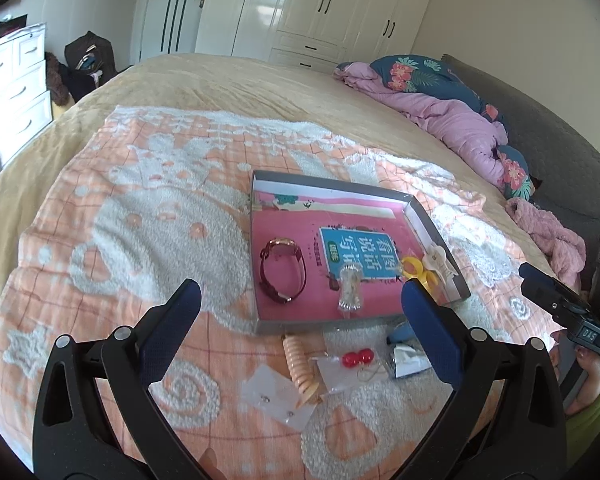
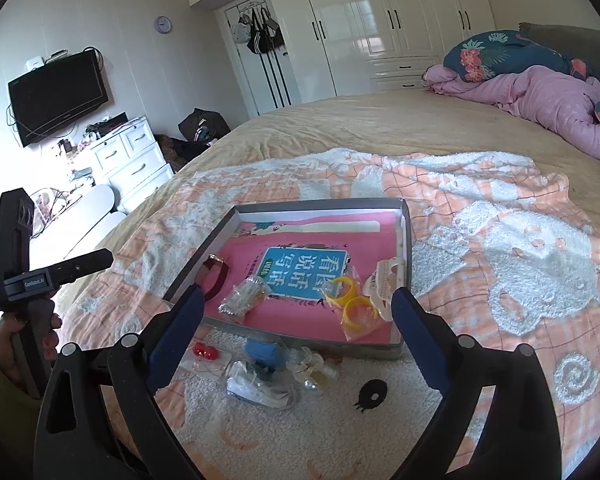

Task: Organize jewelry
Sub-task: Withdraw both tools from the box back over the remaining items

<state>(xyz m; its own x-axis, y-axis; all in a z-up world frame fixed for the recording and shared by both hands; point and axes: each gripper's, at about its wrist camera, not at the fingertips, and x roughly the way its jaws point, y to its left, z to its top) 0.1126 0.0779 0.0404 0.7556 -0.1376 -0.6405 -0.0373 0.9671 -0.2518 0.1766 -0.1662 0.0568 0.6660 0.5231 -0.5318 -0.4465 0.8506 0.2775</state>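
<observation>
A shallow grey box (image 1: 328, 189) (image 2: 204, 250) with a pink book as its floor lies on the towel. In it are a dark red watch (image 1: 283, 274) (image 2: 217, 273), a bagged silver piece (image 1: 350, 294) (image 2: 245, 295), yellow rings (image 1: 418, 271) (image 2: 354, 300) and a cream hair clip (image 1: 440, 262) (image 2: 386, 280). In front of the box lie a peach coil (image 1: 302, 372), red bead earrings (image 1: 357, 358) (image 2: 204, 351), a blue item (image 2: 262, 350) and small clear bags (image 1: 278, 396) (image 2: 256, 384). My left gripper (image 1: 300, 304) and right gripper (image 2: 296, 308) are open and empty above these.
An orange and white towel (image 1: 140, 220) (image 2: 500, 240) covers the tan bed. A pink and floral duvet (image 1: 452, 120) (image 2: 540, 96) is bunched at the far right. A white dresser (image 2: 128, 160) stands left of the bed, and wardrobes (image 1: 320, 8) stand behind it.
</observation>
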